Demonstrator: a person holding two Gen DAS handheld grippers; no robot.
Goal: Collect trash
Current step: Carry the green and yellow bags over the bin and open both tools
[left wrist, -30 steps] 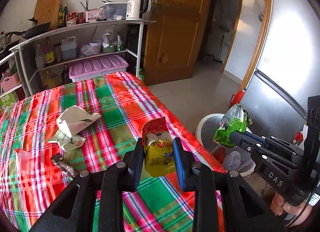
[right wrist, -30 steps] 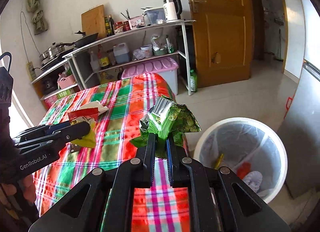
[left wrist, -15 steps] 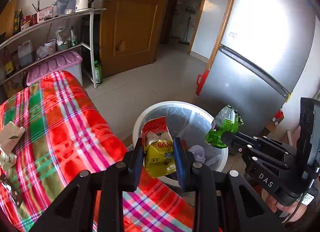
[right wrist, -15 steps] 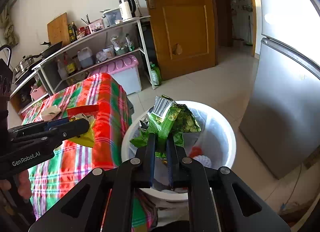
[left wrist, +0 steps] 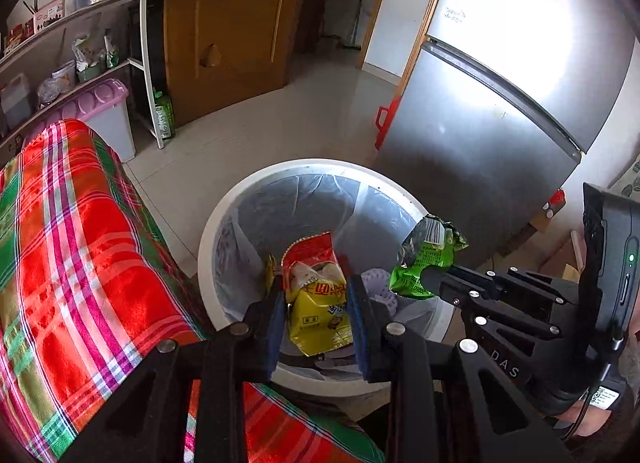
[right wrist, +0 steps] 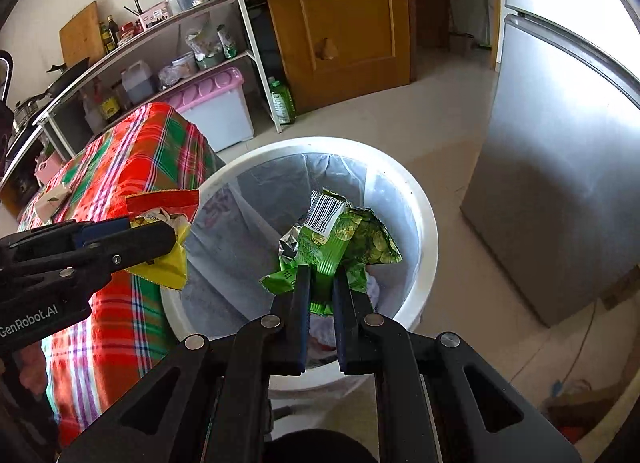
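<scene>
Left wrist view: left claw (left wrist: 316, 299) clamped on yellow-and-red crinkled snack packet (left wrist: 316, 303), right claw (right wrist: 320, 283) pinching green foil chip bag (right wrist: 340, 239). Both now over round white lined plastic bin (left wrist: 208, 231), no longer over plaid-covered table (left wrist: 72, 263). Release next, probably.

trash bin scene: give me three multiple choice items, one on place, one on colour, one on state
1. Where is the white bin?
A. on the shelf
B. on the floor beside the plaid-covered table
C. on top of the fridge

2. What colour is the wrapper in the right tongs?
A. green
B. blue
C. white

3. What state are the left tongs in?
A. open and bare
B. lying on the table
C. closed on the yellow and red packet

Answers: 1 B, it stands on the floor at the cloth's edge; 2 A, the green wrapper sticks up between the fingers; 3 C, both pads press on the packet above the bin.
</scene>
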